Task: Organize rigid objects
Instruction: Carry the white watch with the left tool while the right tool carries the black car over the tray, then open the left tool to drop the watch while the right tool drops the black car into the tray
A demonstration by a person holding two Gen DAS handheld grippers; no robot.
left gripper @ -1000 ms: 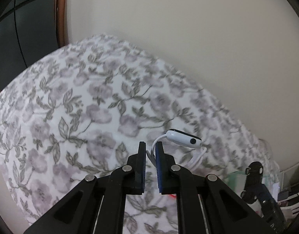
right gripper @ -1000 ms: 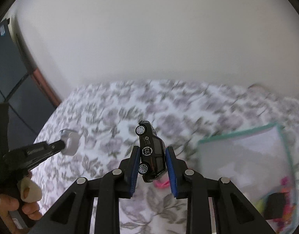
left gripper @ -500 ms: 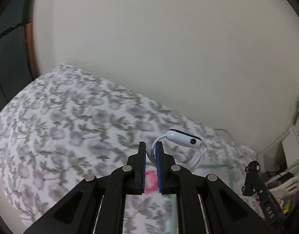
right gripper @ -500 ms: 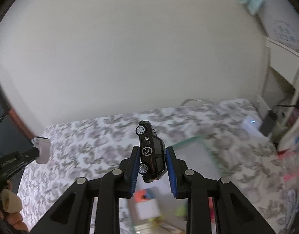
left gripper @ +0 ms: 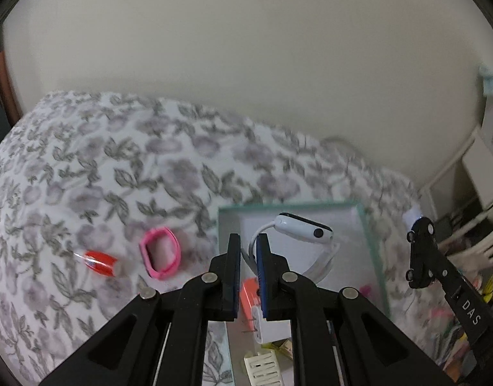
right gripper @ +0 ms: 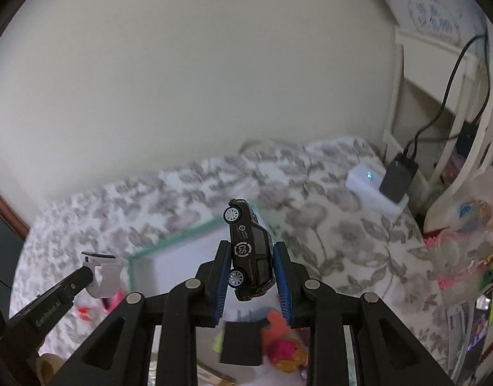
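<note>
Left wrist view first: the white smartwatch (left gripper: 302,230) now hangs over the white tray with the teal rim (left gripper: 371,244), where a second ago the same camera showed only floral bedspread under it. The left gripper (left gripper: 248,273) is pinched together on the watch's white strap, with the watch body sticking out past the fingertips and clear of the tray floor.

Right wrist view tells the same story for the other hand. The black toy car (right gripper: 249,251) sits nose-up between the blue pads of the right gripper (right gripper: 250,276), clamped by its sides, and the tray's teal corner has slid in right beneath it. A second ago the tray was off to the right of the car, so both hands have swung across the floral bedspread (left gripper: 101,177) and ended up above the tray together.

For the job that looks like the carry is basically done, and what's left is lowering and letting go. The tray already holds an orange thing (left gripper: 249,292), a white block and some bits too blurred to name, so the open white patch at the far end seems the safer drop spot.

Outside the tray, a pink band (left gripper: 161,252) and a red object (left gripper: 100,262) lie on the bedspread, probably next in line.
</note>
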